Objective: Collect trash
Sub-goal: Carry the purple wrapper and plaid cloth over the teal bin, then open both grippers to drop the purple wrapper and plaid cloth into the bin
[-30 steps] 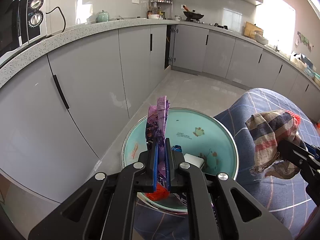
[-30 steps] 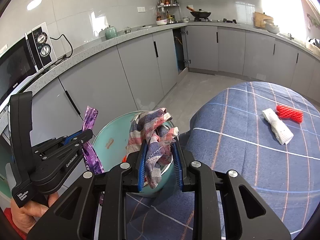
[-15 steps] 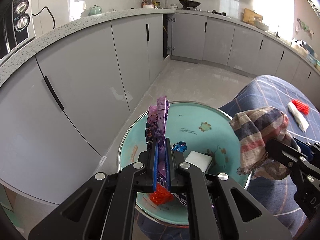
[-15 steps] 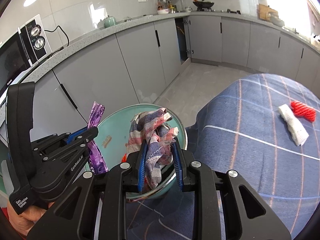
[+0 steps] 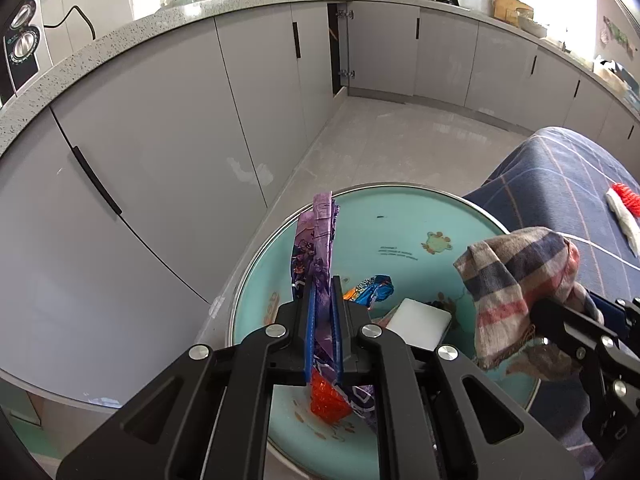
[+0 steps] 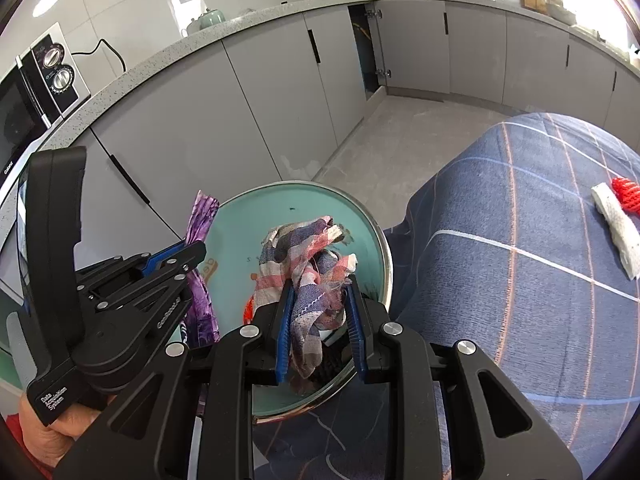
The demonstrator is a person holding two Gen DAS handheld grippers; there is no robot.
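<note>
Left tongs (image 5: 323, 322) clamped on purple wrapper (image 5: 316, 248), held upright at lower centre of left wrist frame, above teal basin (image 5: 400, 224). Right tongs (image 6: 320, 316) gripping plaid rag (image 6: 308, 256) bunched between blue pads (image 6: 285, 328), lower centre of right wrist frame, over basin's right half. Versus 1.0 s ago: both tongs shifted further over basin; rag, then beside the rim over the blue checked cloth, now overlapping basin interior; basin larger in frame, more of its floor exposed. Grips unchanged. Inside basin: white block (image 5: 418, 322), blue-orange wrapper (image 5: 370, 288), red mesh piece (image 5: 328, 398). On blue checked surface (image 6: 520, 300), right edge of frame: white net sleeve (image 6: 618, 226) touching red net (image 6: 626, 196), same spot as before.
</note>
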